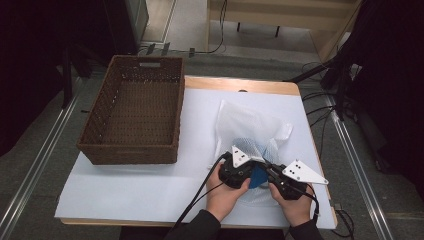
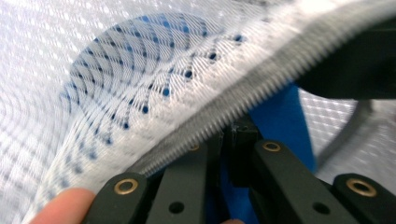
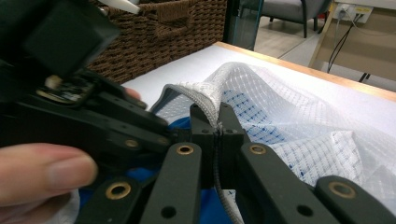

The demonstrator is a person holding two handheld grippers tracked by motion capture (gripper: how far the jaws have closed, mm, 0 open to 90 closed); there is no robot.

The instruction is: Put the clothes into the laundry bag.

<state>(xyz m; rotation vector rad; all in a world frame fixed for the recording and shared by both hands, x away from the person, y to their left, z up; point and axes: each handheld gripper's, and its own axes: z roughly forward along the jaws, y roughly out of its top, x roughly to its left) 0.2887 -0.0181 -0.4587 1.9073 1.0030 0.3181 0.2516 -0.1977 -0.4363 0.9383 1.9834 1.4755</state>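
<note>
**Two grippers clamped on one mesh bag's zip edge**

One white table top [image 1: 150, 190] carries everything. On its far left stands a brown wicker basket [image 1: 131, 112], long axis running away from the person, well apart from the work.

At the near right lies a white mesh laundry bag [image 1: 245, 125] with blue cloth [image 1: 258, 176] inside; its long axis runs from the near edge away toward the far side, the zip-lined mouth [image 3: 205, 100] pointing back at the person and lifted off the table.

The left gripper [image 1: 239, 167] has its jaws drawn together on that zip edge (the toothed band [image 2: 243, 100] crosses right at their tips in its own view). The right gripper [image 1: 286, 182], just beside it, pinches the same hem, the corded edge [image 3: 217, 135] squeezed between its two pads with no gap showing.
</note>
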